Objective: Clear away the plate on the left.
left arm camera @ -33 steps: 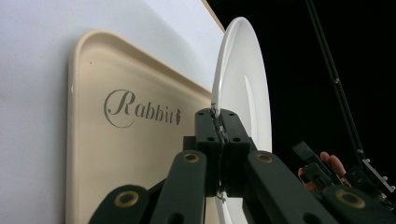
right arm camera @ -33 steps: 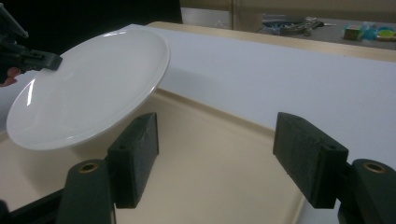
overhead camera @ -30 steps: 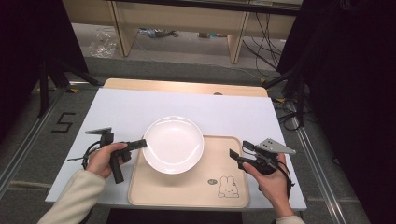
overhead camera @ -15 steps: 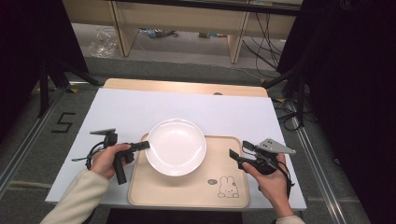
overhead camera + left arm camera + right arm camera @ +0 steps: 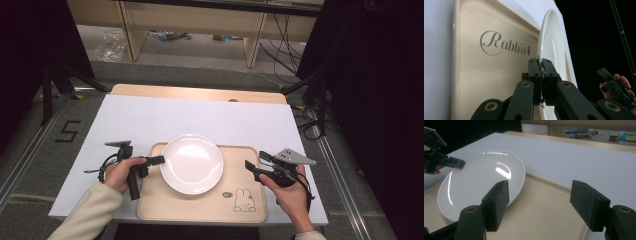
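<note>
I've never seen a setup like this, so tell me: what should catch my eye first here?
Most striking is the round glossy white plate on the beige plastic tray with a rabbit drawing, near the table's front edge. The left tongs pinch the plate's left rim, jaws closed on it. The right tongs wait open at the tray's right edge, not touching the plate.

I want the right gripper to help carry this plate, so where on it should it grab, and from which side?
Take the white plate by its thin rim on the edge nearest the right gripper, coming in from the plate's right, opposite the left gripper that pinches the far rim. The flat rim fits between open jaws.
</note>
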`<state>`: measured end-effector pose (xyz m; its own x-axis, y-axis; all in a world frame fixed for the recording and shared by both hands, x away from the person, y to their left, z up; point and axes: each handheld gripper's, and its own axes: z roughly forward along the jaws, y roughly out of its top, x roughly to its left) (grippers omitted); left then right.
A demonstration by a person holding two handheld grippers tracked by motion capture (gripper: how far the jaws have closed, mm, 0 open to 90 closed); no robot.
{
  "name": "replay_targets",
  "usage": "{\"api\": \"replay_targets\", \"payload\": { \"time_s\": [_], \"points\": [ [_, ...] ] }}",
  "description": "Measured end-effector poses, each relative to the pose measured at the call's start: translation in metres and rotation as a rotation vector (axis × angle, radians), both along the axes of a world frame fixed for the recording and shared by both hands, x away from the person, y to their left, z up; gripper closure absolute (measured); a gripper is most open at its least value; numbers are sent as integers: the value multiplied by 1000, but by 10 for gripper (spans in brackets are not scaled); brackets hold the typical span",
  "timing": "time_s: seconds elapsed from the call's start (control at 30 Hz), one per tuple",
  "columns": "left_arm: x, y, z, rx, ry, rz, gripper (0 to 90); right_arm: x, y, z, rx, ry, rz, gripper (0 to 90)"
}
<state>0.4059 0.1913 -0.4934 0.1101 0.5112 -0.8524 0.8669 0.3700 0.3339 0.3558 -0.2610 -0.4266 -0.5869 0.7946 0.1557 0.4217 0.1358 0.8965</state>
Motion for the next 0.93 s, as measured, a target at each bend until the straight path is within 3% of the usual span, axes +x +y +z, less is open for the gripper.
{"api": "replay_targets", "payload": {
  "time_s": [0.13,0.2,0.27,0.3,0.37,0.47,0.5,0.53,0.57,0.6,0.63,0.67,0.7,0.73,0.8,0.87,0.93],
  "points": [
    [0,-1,-2,18,-7,8,867,1,0,-1,3,-7,1,322],
    [1,0,-1,39,-50,-19,870,1,0,-1,5,-15,-2,320],
    [1,0,2,82,-80,-14,868,2,-1,-1,-2,-29,-5,319],
    [1,-1,2,92,-90,-18,860,1,-1,-1,-1,-10,1,318],
    [0,-1,4,136,-117,-35,844,1,0,-1,3,-14,0,317],
    [-1,0,8,229,-182,-23,782,1,-1,-1,2,-17,-1,315],
    [-1,2,10,218,-199,-20,770,1,0,-1,8,-11,-2,314],
    [-2,4,15,232,-255,-14,692,1,-4,1,-39,-19,-3,313],
    [-2,4,15,232,-255,-14,650,1,-4,1,-39,-19,-3,313],
    [-3,5,18,261,-313,-12,589,1,-3,0,-22,-12,-5,313],
    [-3,6,19,270,-340,-15,589,1,-3,0,-22,-12,-5,313],
    [-4,7,21,272,-365,-26,500,0,-3,1,-18,-3,-5,313],
    [-5,8,24,283,-397,-31,500,1,-4,1,-29,-24,4,312],
    [-6,9,26,296,-434,-37,457,1,-4,1,-23,-15,3,312],
    [-9,10,31,345,-494,-35,386,2,-4,0,-28,-48,0,312],
    [-10,10,35,358,-527,-34,329,0,-3,1,-14,-1,-5,312],
    [-11,10,36,368,-552,-36,308,1,-3,1,-18,-3,-4,311]
  ]
}}
